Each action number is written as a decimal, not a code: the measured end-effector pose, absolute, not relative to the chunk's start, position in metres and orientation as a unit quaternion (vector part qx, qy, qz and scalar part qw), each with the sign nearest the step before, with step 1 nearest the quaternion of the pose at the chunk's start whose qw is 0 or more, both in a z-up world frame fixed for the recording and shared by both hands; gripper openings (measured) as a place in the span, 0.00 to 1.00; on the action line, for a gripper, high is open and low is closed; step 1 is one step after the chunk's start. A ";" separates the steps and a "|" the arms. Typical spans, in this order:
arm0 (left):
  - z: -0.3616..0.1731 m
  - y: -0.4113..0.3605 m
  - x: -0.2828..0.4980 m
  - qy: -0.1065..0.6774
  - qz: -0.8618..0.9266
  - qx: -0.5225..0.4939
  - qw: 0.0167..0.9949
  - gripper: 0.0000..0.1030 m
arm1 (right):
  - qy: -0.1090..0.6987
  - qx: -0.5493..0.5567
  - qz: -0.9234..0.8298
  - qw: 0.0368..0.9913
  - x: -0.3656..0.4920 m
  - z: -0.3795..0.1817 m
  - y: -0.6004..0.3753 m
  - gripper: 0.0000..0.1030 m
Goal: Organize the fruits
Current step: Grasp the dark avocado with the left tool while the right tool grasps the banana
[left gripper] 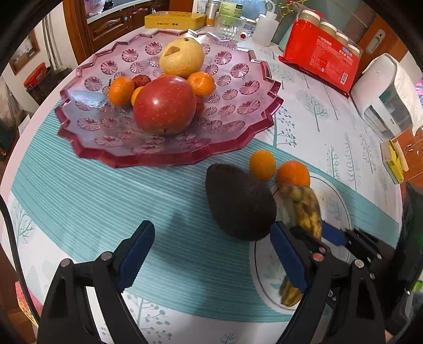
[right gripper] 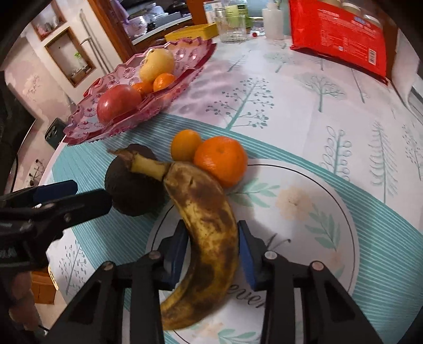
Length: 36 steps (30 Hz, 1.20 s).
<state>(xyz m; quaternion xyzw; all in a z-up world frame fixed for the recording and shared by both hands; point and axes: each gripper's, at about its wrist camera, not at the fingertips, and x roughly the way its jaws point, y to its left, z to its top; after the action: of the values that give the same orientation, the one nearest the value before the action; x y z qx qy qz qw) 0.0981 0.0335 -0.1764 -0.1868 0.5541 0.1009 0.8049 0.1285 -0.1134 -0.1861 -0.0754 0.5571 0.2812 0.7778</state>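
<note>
While the right gripper (right gripper: pixel 212 254) is pinching a brown-spotted, overripe yellow banana (right gripper: pixel 208 232) across its middle, blue pads pressing on both flanks, the fruit is lying on the white round floral placemat (right gripper: pixel 304 211) with its stem end pointing toward a dark, rough-skinned avocado (right gripper: pixel 127 190). Its stem is reaching across the top of the avocado, which is sitting on the teal striped band of the tree-printed tablecloth (right gripper: pixel 290 105). A larger orange mandarin (right gripper: pixel 220 160) is resting against the banana's upper side, and a smaller orange citrus fruit (right gripper: pixel 185 145) is touching that mandarin from behind.

Seen from the left wrist, the left gripper (left gripper: pixel 211 254) is standing spread wide, nothing between its blue pads; it is hovering over the striped cloth just beside the avocado (left gripper: pixel 239 202), with its right-hand pad close to the banana (left gripper: pixel 306 209).

Farther back, a pink scalloped pressed-glass platter (left gripper: pixel 238 148) is holding a large red apple (left gripper: pixel 164 104), a yellow pear (left gripper: pixel 182 57), several small mandarins (left gripper: pixel 201 83) and small dark-red fruits partly hidden behind the apple. Beyond the platter, a yellow flat box (left gripper: pixel 174 19), a clear drinking glass (left gripper: pixel 228 25) and a red packet of jars (left gripper: pixel 322 55) are standing along the table's far edge.
</note>
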 end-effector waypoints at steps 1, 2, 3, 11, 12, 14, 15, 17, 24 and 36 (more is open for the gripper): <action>-0.178 0.033 0.102 0.555 0.101 -0.189 0.804 0.86 | 0.560 -0.069 0.277 0.778 0.129 -0.185 -0.117 0.34; -0.179 0.032 0.105 0.555 0.101 -0.190 0.804 0.86 | 0.561 -0.063 0.274 0.779 0.129 -0.184 -0.121 0.34; -0.180 0.031 0.108 0.555 0.101 -0.193 0.803 0.86 | 0.560 -0.062 0.271 0.781 0.129 -0.183 -0.124 0.34; -0.197 0.024 0.133 0.560 0.120 -0.221 0.790 0.86 | 0.556 -0.059 0.234 0.795 0.131 -0.176 -0.149 0.34; -0.199 0.023 0.136 0.560 0.127 -0.223 0.787 0.86 | 0.557 -0.057 0.231 0.796 0.132 -0.177 -0.151 0.34; -0.205 0.022 0.141 0.563 0.139 -0.226 0.783 0.86 | 0.557 -0.054 0.224 0.798 0.133 -0.177 -0.155 0.34; -0.208 0.023 0.142 0.564 0.143 -0.227 0.781 0.86 | 0.558 -0.052 0.223 0.798 0.133 -0.177 -0.156 0.34; -0.213 0.022 0.145 0.566 0.150 -0.230 0.777 0.85 | 0.558 -0.049 0.221 0.798 0.133 -0.177 -0.158 0.34; -0.217 0.017 0.147 0.556 0.141 -0.230 0.786 0.59 | 0.557 -0.048 0.220 0.800 0.132 -0.175 -0.160 0.34; -0.212 0.007 0.123 0.573 0.110 -0.187 0.790 0.58 | 0.545 -0.057 0.217 0.808 0.125 -0.164 -0.158 0.34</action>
<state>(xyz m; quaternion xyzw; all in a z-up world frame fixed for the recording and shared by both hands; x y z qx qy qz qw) 0.1231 0.0068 -0.2118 -0.1872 0.5734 0.1098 0.7900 0.1255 -0.1581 -0.1641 -0.0567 0.5448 0.2174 0.8079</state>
